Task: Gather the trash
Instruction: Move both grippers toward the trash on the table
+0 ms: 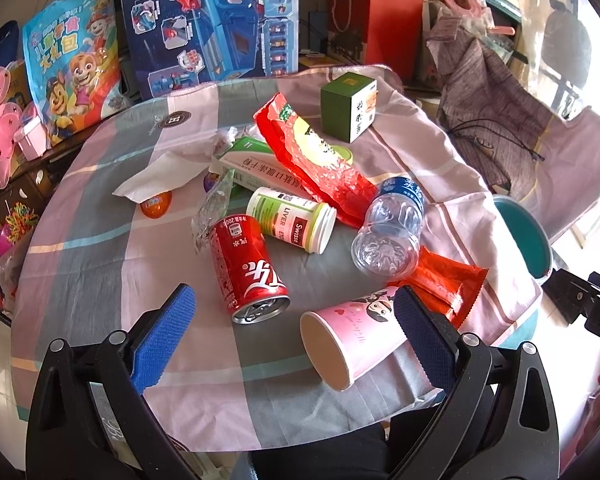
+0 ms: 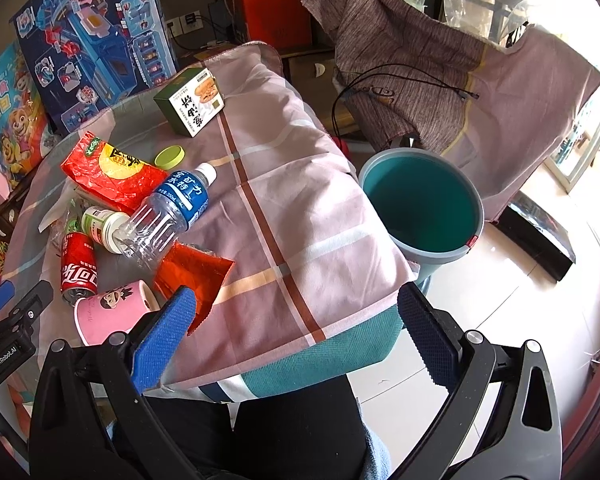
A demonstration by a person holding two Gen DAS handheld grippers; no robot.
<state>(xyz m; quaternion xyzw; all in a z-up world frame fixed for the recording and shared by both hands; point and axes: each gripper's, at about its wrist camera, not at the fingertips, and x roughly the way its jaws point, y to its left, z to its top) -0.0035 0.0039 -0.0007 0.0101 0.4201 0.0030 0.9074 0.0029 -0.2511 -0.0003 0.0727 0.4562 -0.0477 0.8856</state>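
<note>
Nearest my left camera, the left gripper hangs with its jaws spread wide and empty, low in the frame, over the tabletop's pink, grey and teal checked cloth. Between the blue pads lies a red aluminium soda can on its side, mouth toward me. Just right of it a pink paper cup with a cartoon face lies tipped over, its far end behind the right pad. Above those, centre frame, sit a white-and-green plastic supplement jar, a crumpled red foil snack bag and a clear empty water bottle with a blue label, with an orange foil wrapper below the bottle.

In my right camera, the right gripper also has its jaws open, gripping nothing, over the cloth's near edge. A round teal-lined plastic bin stands on the floor right of centre, just beside the tabletop.
</note>
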